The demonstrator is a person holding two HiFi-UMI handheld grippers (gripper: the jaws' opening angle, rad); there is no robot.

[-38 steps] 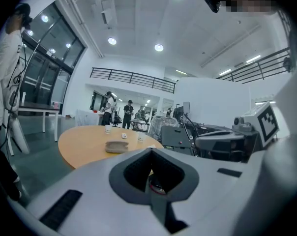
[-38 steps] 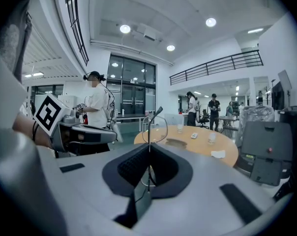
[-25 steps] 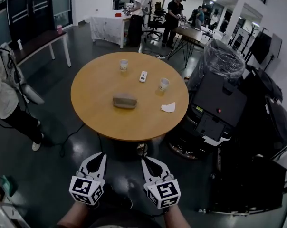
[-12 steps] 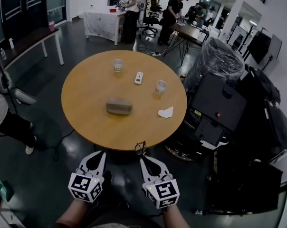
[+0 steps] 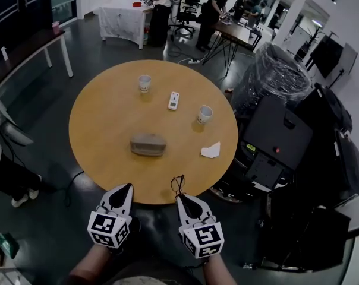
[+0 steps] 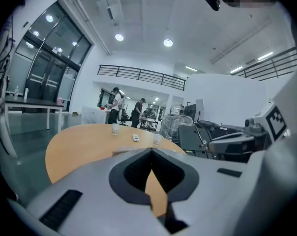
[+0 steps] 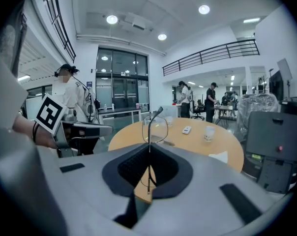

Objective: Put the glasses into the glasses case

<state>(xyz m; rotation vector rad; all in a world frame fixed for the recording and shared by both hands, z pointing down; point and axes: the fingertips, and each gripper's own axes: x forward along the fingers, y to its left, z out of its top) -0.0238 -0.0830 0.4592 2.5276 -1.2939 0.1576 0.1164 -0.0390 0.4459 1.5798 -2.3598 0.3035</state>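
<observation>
Round wooden table [image 5: 96, 117], dark floor, people at benches toward 12 o'clock. Glasses case [image 5: 147, 144] near table centre, lid state unclear. Right gripper [image 5: 183, 198] clamps glasses [image 7: 155, 127] at table's 6 o'clock edge; thin frame faint in head view. Left gripper [image 5: 123, 190] jaws together, empty.

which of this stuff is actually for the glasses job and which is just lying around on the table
For the job:
- thin wire-framed glasses, pinched in the right tongs
- grey oblong glasses case on the round wooden table

Just lying about:
- white paper cup at the far side
- second white paper cup
- white remote control
- crumpled white tissue
</observation>
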